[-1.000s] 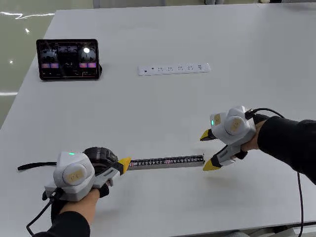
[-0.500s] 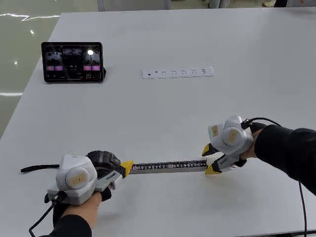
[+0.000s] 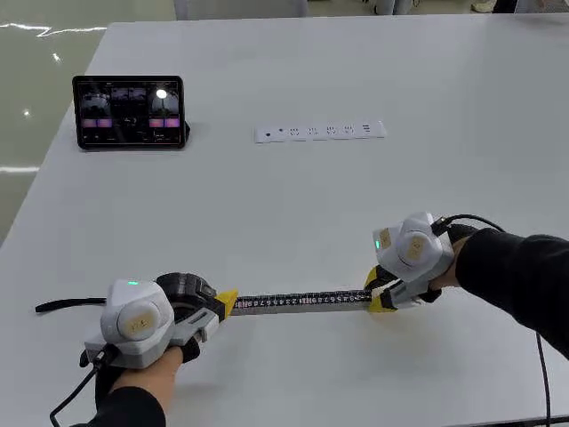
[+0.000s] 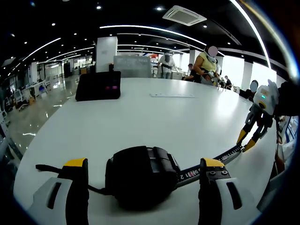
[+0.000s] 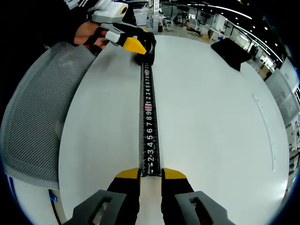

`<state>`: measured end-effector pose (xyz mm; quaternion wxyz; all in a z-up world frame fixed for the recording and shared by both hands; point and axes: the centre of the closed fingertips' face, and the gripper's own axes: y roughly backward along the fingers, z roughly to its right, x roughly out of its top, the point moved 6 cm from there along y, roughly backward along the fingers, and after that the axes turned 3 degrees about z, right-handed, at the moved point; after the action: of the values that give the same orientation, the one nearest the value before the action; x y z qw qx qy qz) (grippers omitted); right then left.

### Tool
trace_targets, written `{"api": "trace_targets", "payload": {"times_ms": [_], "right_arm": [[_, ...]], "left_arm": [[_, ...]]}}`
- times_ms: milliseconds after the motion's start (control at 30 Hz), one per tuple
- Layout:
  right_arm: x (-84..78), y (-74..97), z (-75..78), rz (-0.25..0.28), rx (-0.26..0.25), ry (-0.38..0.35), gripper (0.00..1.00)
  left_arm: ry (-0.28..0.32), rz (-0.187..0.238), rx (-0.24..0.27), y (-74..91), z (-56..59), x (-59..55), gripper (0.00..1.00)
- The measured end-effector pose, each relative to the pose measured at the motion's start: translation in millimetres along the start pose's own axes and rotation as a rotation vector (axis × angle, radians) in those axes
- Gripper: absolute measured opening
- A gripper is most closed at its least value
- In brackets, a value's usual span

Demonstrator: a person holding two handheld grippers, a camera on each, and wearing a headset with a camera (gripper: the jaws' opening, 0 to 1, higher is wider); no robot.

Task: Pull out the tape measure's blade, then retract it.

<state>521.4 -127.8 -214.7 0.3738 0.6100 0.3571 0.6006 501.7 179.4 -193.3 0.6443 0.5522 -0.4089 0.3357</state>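
Observation:
The black tape measure case (image 3: 182,289) (image 4: 140,176) lies at the table's near left. My left gripper (image 3: 200,307) (image 4: 143,164) is open, one jaw on each side of the case with a narrow gap at both. The blade (image 3: 302,300) (image 5: 149,108) is pulled out to the right, flat on the white table (image 3: 293,205). My right gripper (image 3: 380,298) (image 5: 151,174) is shut on the blade's end hook, and it also shows at the far end of the blade in the left gripper view (image 4: 251,138).
A tablet (image 3: 129,111) stands at the far left and a white power strip (image 3: 320,132) lies beyond the middle. The case's black strap (image 3: 62,305) trails left. A mesh chair back (image 5: 33,117) sits off the table's near edge. People stand far behind (image 4: 206,63).
My right gripper has come down from above the blade's end, where it stood open, and has shut on it. The left gripper and the case have stayed put.

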Motion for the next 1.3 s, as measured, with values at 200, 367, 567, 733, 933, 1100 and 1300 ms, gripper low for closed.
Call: {"api": "trace_targets", "payload": {"times_ms": [200, 367, 567, 733, 933, 1100, 1300], "right_arm": [[0.6, -0.6, 1.1, -0.014, 0.001, 0.015, 0.12], [4.1, -2.5, 0.7, -0.067, 0.001, 0.033, 0.12], [6.2, -3.3, 1.3, -0.106, -0.009, -0.007, 0.11], [6.8, -3.6, 0.5, -0.127, -0.017, -0.013, 0.12], [6.6, -4.9, 4.3, -0.135, -0.014, -0.049, 0.11], [5.7, -4.6, 4.5, -0.115, -0.016, -0.069, 0.1], [5.7, -4.8, 4.2, -0.107, -0.025, -0.096, 0.09]], "left_arm": [[0.008, -0.006, 0.004, -0.9, -1.1, -1.7, 0.94], [0.019, -0.021, 0.02, -1.2, -2.3, -5.2, 0.9], [0.029, -0.027, 0.031, -2.8, -0.8, -7.6, 0.82], [0.048, -0.039, 0.033, -6.4, 0.8, -9.5, 0.74], [0.068, -0.053, 0.063, -9.9, -1.1, -9.3, 0.71], [0.078, -0.051, 0.066, -9.1, -2.4, -9.4, 0.68], [0.067, -0.081, 0.057, -9.6, -2.9, -9.5, 0.66]]}}
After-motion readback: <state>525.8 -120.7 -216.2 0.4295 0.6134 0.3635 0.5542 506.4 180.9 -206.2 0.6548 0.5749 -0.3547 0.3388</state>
